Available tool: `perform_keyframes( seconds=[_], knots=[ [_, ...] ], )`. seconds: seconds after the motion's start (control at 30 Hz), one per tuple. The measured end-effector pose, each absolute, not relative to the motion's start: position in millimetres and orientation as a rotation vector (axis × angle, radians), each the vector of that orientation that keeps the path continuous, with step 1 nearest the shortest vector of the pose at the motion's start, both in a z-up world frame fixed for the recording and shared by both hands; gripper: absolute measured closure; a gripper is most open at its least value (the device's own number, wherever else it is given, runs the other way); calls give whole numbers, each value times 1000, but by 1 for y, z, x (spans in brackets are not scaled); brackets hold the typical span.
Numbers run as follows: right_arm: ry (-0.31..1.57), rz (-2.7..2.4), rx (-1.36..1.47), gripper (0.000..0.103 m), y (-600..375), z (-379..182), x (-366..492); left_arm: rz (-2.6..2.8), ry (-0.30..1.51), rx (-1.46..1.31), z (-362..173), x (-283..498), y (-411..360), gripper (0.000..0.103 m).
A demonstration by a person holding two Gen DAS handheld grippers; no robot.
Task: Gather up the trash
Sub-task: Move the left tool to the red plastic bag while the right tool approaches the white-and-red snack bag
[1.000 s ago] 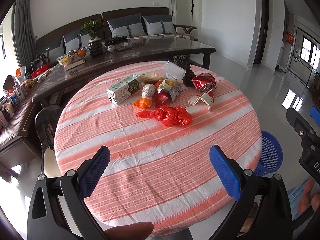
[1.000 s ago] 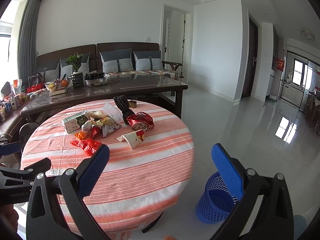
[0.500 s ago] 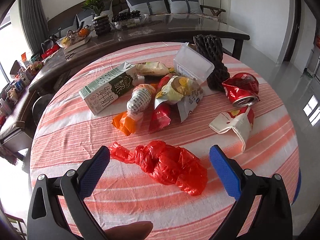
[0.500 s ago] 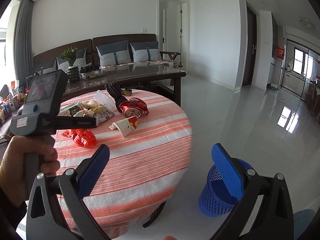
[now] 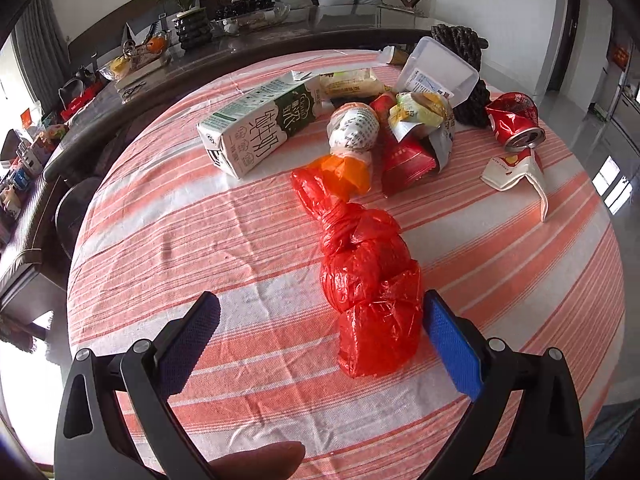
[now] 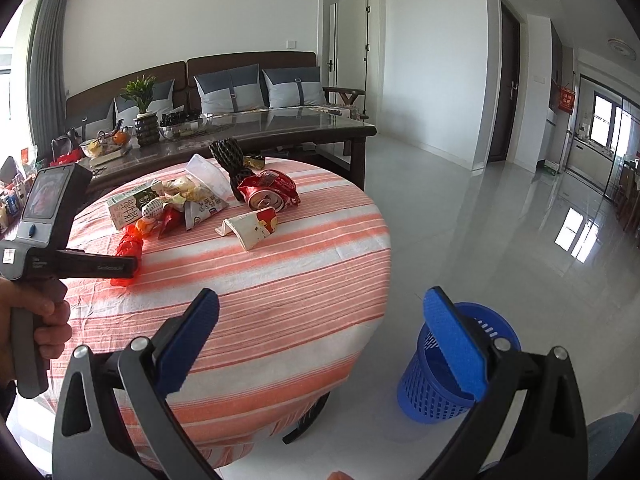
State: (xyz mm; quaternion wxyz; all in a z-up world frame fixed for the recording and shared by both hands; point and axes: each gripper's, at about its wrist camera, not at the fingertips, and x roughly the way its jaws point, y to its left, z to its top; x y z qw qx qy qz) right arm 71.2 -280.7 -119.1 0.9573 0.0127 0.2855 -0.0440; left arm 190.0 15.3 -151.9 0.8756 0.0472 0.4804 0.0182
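1. Left tongs (image 5: 318,338) stand wide open, low over the round bench covered in an orange-and-white striped cloth (image 5: 200,240); nothing is gripped.
2. Between their blue pads lies the near end of a knotted red plastic bag (image 5: 370,280), resting on the cloth; the right-hand pad sits just beside the bag, the left-hand pad is apart from it.
3. Beyond the bag, a cluster of trash lies on the bench: a green-and-white milk carton (image 5: 260,128) on its side, a crumpled white printed wrapper with an orange end (image 5: 352,136), a red snack packet (image 5: 406,160), a clear plastic lidded box (image 5: 440,72), a crushed red drinks can (image 5: 514,122) and a flattened red-and-white paper cup (image 5: 516,168).
4. Right tongs (image 6: 320,340) are also wide open and empty, held off the near edge of the bench.
5. Blue perforated plastic waste basket (image 6: 444,392) stands on the glossy floor just right of the bench; no contents are visible.
6. A hand (image 6: 38,320) grips the left tool's handle at the left edge of the right wrist view.
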Motion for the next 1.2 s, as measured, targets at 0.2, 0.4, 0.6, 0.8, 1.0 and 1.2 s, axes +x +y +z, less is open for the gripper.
perform_keyframes(
  seconds=[0.2,0.4,0.6,0.8,1.0,1.2],
  knots=[
    [630,-59,40,5,-274,-129,79,8,1008,131,-163,193,20,4],
    [724,5,84,5,-277,-140,108,-31,997,90,-169,195,29,4],
    [834,102,220,5,-275,-147,196,-48,984,50,-172,195,35,4],
    [971,79,378,5,-252,-175,295,-40,981,41,-174,188,31,4],
    [992,32,236,40,-239,-179,312,-59,981,43,-175,185,32,4],
    [1013,75,101,50,-273,-175,273,-184,941,26,-167,172,47,4]
  ],
)
